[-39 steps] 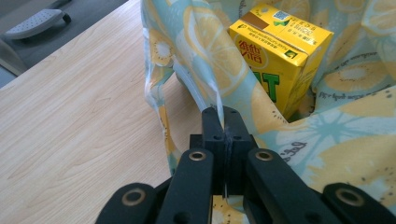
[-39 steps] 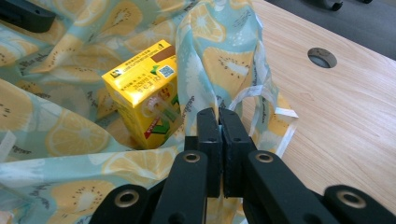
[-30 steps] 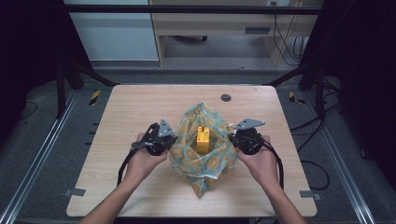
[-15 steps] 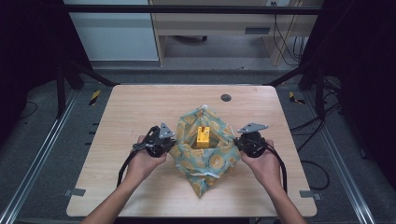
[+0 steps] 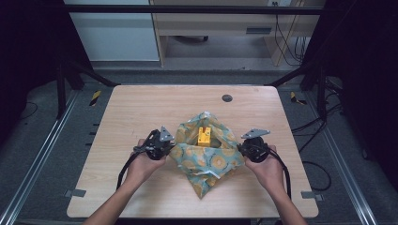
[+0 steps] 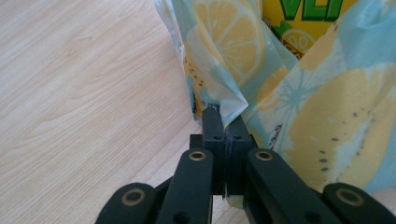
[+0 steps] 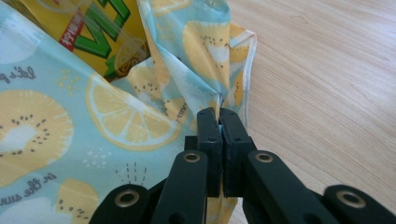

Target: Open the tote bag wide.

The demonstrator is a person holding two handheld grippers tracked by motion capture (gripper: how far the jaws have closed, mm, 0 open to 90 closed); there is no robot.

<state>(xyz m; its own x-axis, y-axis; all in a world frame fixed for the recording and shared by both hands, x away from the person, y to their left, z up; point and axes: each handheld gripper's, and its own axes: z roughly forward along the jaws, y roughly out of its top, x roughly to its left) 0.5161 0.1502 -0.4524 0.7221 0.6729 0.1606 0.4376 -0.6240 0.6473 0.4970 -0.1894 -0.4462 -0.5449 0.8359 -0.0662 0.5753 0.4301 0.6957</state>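
A light blue cloth printed with lemon slices (image 5: 206, 157) lies bunched on the wooden table (image 5: 141, 108), with a yellow drink carton (image 5: 203, 136) standing in its middle. My left gripper (image 5: 170, 147) is shut on the cloth's left edge (image 6: 224, 105), the fabric pinched between its black jaws. On the opposite side my right gripper (image 5: 240, 150) is shut on the cloth's right edge (image 7: 219, 98). The carton (image 6: 303, 23) shows behind the raised folds, with green lettering on its face (image 7: 88, 28). Both held edges stand lifted off the table beside the carton.
A small dark round disc (image 5: 227, 98) sits near the table's far edge. Black frame posts stand at both sides, with cables (image 5: 324, 164) on the floor to the right. A cloth corner (image 5: 202, 190) points toward the table's near edge.
Both hands have sunk toward the table and moved nearer, carrying the held cloth edges down. The cloth now sits lower and wider around the carton.
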